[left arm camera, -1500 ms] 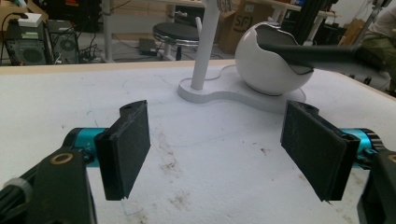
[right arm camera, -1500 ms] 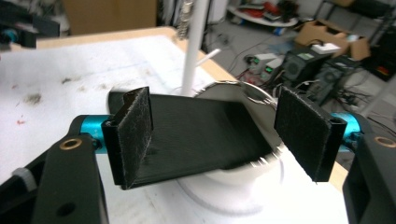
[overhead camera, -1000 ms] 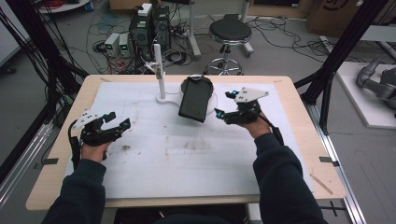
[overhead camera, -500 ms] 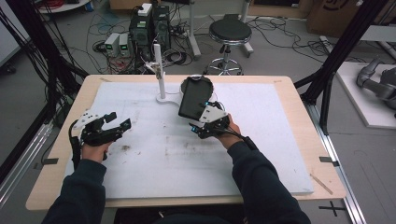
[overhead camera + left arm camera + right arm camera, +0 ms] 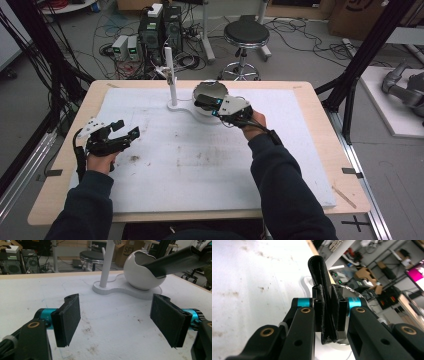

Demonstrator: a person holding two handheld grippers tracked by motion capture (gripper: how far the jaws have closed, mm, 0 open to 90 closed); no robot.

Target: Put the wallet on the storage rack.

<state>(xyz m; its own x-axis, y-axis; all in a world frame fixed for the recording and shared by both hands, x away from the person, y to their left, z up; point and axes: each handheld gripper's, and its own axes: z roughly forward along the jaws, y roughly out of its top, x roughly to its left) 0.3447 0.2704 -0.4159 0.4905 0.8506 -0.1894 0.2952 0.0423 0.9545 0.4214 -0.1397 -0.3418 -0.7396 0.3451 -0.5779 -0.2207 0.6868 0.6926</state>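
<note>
A black flat wallet-like case (image 5: 319, 272) is clamped edge-on between the pads of my right gripper (image 5: 327, 315), whose jaws have just been closing on it. In the high view the right gripper (image 5: 209, 104) holds the case (image 5: 202, 102) at the front of a white round cup (image 5: 210, 91) on a white stand. In the left gripper view the case (image 5: 175, 261) slants out of the cup (image 5: 138, 273). My left gripper (image 5: 127, 128) rests at the table's left with nothing between its wide-apart pads (image 5: 68, 318), so it is open.
The white stand's base (image 5: 182, 107) carries an upright white post (image 5: 171, 75) just left of the cup. A white foam sheet (image 5: 200, 165) covers the wooden table (image 5: 325, 105). Behind the table stand a stool (image 5: 245, 35) and computer boxes (image 5: 160, 27).
My right gripper has swung in from the right onto the black case and shut on it. The case now lies lower and more tilted. The left gripper has kept still.
</note>
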